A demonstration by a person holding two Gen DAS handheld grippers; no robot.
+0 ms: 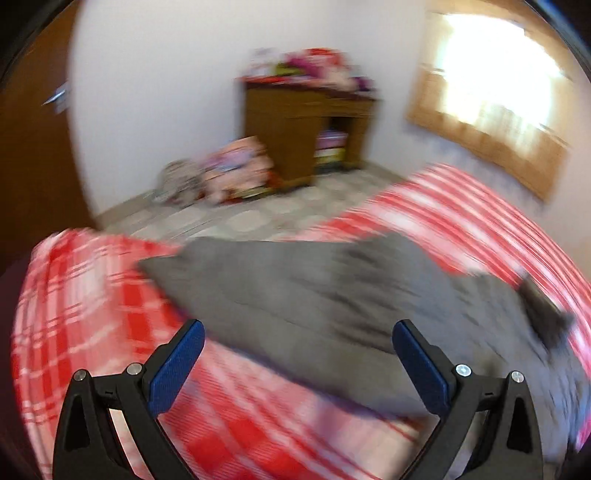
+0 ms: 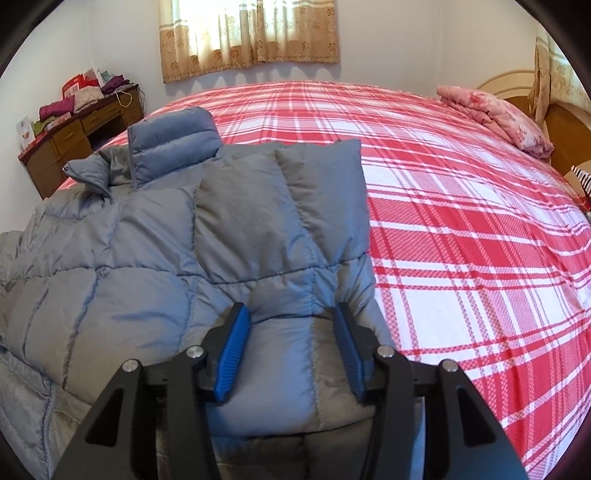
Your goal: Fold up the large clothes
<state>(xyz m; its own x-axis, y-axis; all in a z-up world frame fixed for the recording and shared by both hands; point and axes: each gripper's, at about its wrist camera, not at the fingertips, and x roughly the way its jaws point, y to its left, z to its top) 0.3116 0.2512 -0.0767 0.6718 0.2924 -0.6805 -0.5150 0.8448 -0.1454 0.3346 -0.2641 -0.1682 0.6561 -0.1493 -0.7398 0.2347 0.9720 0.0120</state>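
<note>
A grey-blue quilted down jacket (image 2: 155,236) lies on a bed with a red and white plaid sheet (image 2: 461,221). Its collar points to the far left and a sleeve (image 2: 288,206) is folded across the body. My right gripper (image 2: 291,314) is closed on a puffy fold of the jacket's near edge, the blue pads (image 2: 232,354) pressing in from both sides. The left wrist view is blurred by motion. There the jacket (image 1: 314,306) lies ahead, and my left gripper (image 1: 295,332) is wide open and empty above the sheet at the jacket's edge.
A wooden desk (image 2: 77,140) piled with clothes stands at the far left, also seen in the left wrist view (image 1: 303,129). A pink folded quilt (image 2: 498,114) lies by the headboard. Curtains (image 2: 251,33) hang behind the bed. Bags sit on the floor (image 1: 221,173).
</note>
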